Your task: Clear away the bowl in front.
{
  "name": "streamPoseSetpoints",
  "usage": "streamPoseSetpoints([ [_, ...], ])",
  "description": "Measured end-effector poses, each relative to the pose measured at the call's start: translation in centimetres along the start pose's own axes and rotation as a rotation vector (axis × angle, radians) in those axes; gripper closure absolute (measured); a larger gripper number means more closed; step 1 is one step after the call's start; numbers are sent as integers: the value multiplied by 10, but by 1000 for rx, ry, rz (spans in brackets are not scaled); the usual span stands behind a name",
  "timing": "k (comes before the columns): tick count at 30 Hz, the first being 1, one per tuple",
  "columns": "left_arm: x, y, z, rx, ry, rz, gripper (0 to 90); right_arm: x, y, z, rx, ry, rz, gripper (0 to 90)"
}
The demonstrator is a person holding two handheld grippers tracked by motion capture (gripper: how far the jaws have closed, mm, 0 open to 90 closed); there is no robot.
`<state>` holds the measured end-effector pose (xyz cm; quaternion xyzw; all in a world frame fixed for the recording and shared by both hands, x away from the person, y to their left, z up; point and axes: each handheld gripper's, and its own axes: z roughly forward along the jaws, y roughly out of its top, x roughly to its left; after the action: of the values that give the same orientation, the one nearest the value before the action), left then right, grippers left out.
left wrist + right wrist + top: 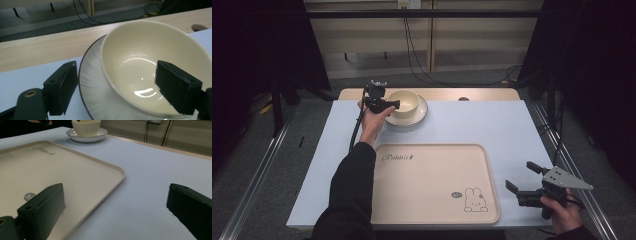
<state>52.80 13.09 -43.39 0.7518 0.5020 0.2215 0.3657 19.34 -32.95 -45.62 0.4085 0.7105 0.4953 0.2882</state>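
Observation:
A cream bowl (406, 101) (140, 60) (86, 127) stands on a ribbed white saucer with a dark rim (418, 118) (91, 85) (86, 138) at the far middle of the table. My left gripper (393, 104) (120, 85) is open at the bowl's left side. Its jaws straddle the bowl's wall, one outside over the saucer and one inside the bowl, with neither pressed against it. My right gripper (519, 176) (115, 210) is open and holds nothing at the near right, over the right edge of a cream tray (432, 190) (62, 170).
The tray carries a rabbit print and lies bare at the near middle of the pale blue table cover (492, 125). A wooden strip (482, 94) (37, 50) runs along the table's far edge. Cables lie on the floor beyond it.

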Motion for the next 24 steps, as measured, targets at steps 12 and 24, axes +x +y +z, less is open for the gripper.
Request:
streamPoseSetpoints([
  [12, 1, -4, 12, 96, -8, -64, 289, 0, 0, 0, -5, -1, -2, 13],
  [24, -2, -2, 22, 162, -29, -129, 440, 0, 0, 0, -5, 5, -4, 14],
])
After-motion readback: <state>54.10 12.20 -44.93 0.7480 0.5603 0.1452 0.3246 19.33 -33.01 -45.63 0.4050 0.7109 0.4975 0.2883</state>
